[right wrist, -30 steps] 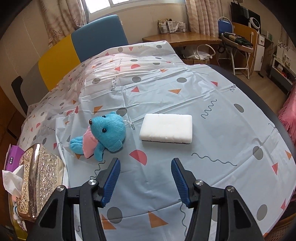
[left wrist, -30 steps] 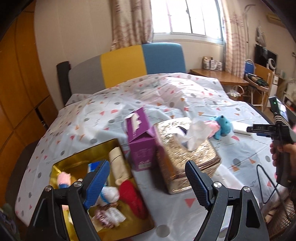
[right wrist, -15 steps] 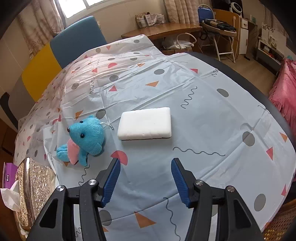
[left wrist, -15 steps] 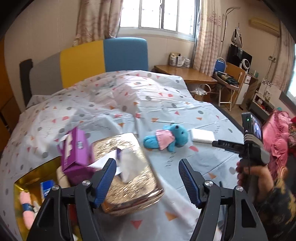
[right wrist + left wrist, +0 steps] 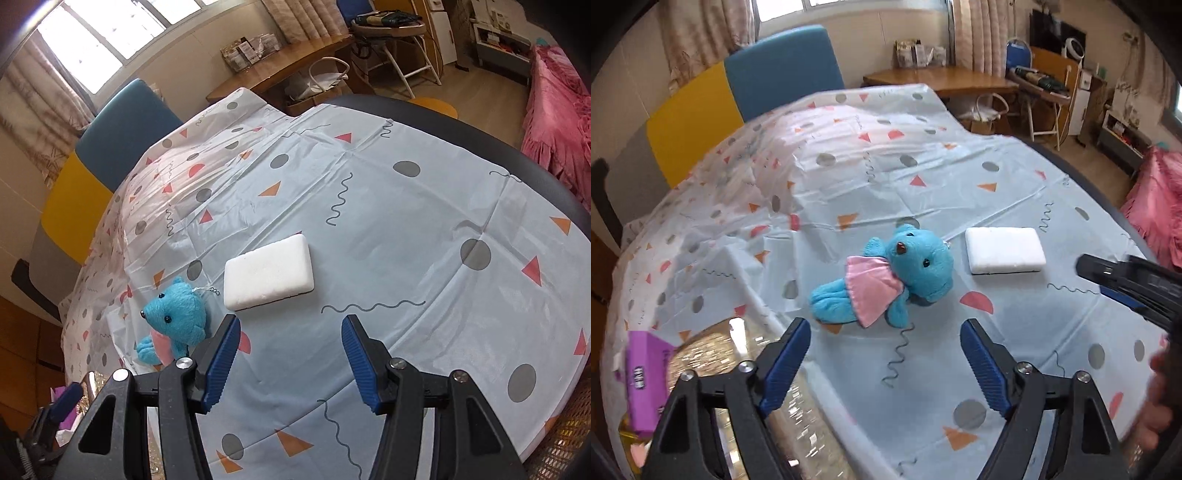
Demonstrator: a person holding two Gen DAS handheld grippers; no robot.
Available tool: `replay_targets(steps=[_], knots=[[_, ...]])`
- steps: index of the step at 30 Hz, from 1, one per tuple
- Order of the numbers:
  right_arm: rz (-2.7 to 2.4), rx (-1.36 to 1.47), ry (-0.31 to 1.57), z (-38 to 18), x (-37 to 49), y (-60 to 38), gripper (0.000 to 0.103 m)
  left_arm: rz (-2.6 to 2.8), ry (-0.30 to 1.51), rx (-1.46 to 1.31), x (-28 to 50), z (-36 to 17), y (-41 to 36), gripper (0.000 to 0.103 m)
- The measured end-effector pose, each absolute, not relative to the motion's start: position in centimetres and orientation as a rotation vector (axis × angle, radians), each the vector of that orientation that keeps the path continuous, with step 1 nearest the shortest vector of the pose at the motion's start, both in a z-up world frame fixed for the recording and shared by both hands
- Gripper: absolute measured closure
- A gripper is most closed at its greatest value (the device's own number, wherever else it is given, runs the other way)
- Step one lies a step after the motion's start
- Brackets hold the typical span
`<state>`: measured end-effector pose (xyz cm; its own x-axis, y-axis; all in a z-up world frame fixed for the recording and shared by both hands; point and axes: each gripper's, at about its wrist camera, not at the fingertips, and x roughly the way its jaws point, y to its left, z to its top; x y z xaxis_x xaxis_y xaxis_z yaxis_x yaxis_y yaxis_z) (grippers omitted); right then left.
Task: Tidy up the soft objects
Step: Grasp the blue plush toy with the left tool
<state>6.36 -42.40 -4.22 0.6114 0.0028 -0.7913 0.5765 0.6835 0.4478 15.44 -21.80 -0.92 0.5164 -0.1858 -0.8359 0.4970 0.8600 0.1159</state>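
Observation:
A blue plush bear (image 5: 886, 273) in a pink dress lies on the patterned sheet, just beyond my left gripper (image 5: 886, 363). The left jaws are opening and nothing is between them. A white foam sponge (image 5: 1004, 250) lies to the bear's right. In the right wrist view the sponge (image 5: 269, 272) sits just ahead and left of my right gripper (image 5: 290, 360), which stands open and holds nothing. The bear (image 5: 175, 319) is at that gripper's left. The right gripper's tip (image 5: 1126, 280) reaches in from the right edge of the left view.
A shiny gold tissue box (image 5: 746, 376) and a purple carton (image 5: 642, 380) lie under the left gripper's left finger. The bed's dark edge (image 5: 480, 136) curves around on the right. A pink bedspread (image 5: 561, 110), a wooden desk (image 5: 942, 79) and chairs stand beyond.
My left gripper has swung right, from over the gold tin and tissue box to in front of the blue bear. The right gripper has rolled and drifted, so the sponge now sits nearer its left finger.

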Motion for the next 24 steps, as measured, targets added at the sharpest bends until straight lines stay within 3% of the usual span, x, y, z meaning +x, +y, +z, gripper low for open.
replay_targets(steps=[4,14,15,16,19,24], knots=[[-0.357,0.819,0.862,-4.5,6.1,-43.1,0.045,-0.41,0.962,0.369,17.2,-2.9,-24.4,0.011],[-0.32,0.874,0.872,-4.9,6.1,-43.0,0.045,-0.351,0.989,0.387,21.6,-7.0,-27.6,0.011],[-0.319,0.875,0.876,-5.0,6.2,-43.0,0.045,-0.359,0.996,0.38,21.8,-7.3,-27.7,0.014],[-0.312,0.876,0.876,-5.0,6.2,-43.0,0.045,-0.368,1.006,0.381,21.9,-7.6,-27.8,0.03],[-0.314,0.867,0.881,-5.1,6.2,-42.8,0.045,-0.426,1.005,0.343,21.3,-7.7,-27.4,0.047],[-0.305,0.853,0.871,-4.9,6.2,-42.7,0.045,-0.499,0.987,0.279,18.0,-6.1,-25.8,0.051]])
